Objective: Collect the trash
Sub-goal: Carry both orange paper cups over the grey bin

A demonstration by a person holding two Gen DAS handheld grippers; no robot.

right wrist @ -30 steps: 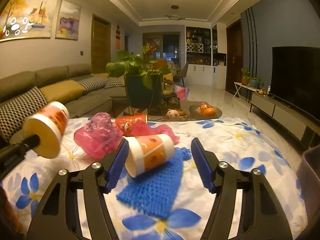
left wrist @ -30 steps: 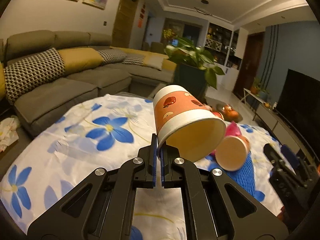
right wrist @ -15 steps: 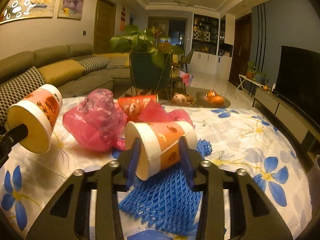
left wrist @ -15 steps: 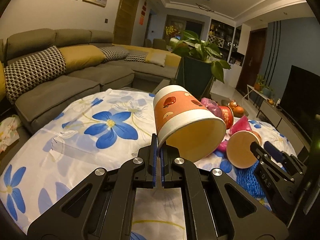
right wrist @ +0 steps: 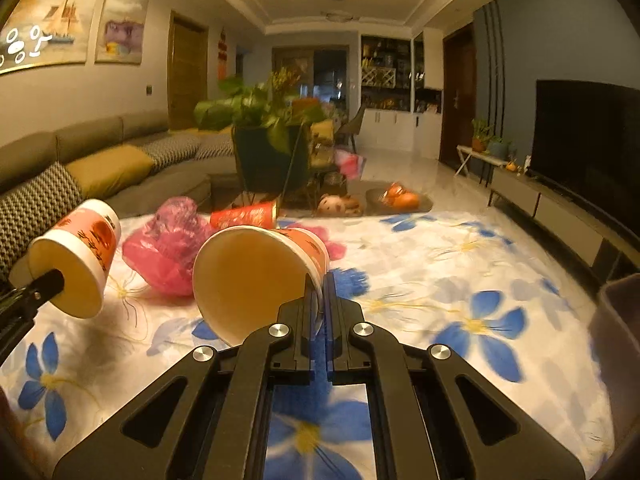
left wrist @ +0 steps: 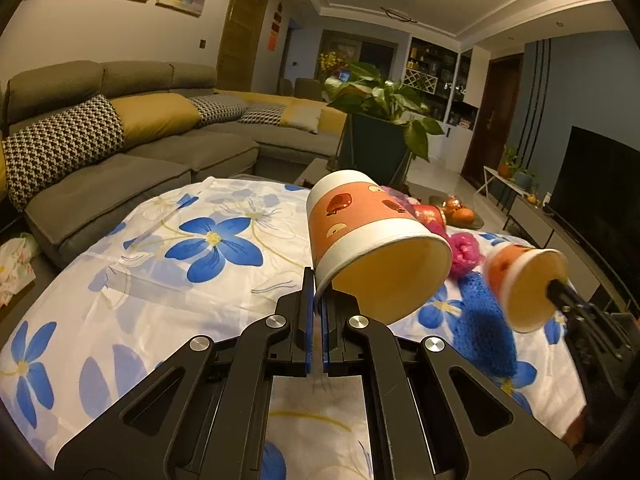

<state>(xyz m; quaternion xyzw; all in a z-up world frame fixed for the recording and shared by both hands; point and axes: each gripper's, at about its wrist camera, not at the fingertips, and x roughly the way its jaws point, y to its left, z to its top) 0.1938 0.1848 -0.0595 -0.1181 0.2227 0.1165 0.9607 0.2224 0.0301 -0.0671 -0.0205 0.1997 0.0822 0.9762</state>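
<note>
Setting: a living room; a table draped in a white cloth with blue flowers (left wrist: 212, 240) fills the foreground of both wrist views.
Left claw: the left gripper (left wrist: 316, 300) is pinched closed on the rim of a paper cup (left wrist: 372, 240), orange and white with a fruit print. The cup is lifted off the cloth, its open mouth tilted toward the camera.
Right claw: the right gripper (right wrist: 322, 292) has just been closing, and its jaws now clamp the rim wall of a second paper cup (right wrist: 256, 276), also held clear of the cloth, mouth toward the camera.
Cups, counted: three; two in the claws, and a third red-orange cup (right wrist: 244, 216) lying on its side on the table.
Other trash: one crumpled pink plastic bag (right wrist: 168, 248) beside the lying cup; one blue mesh net (left wrist: 484, 332) flat on the cloth.
Edges: the cloth falls away at the table's left edge toward a grey sofa (left wrist: 120, 160). At the right edge of the right view stands a grey bin (right wrist: 618, 344).
Open room: bare cloth spreads on the left of the table and on the right toward the bin.
Writing: none readable; the print on the cups is too small to tell.
</note>
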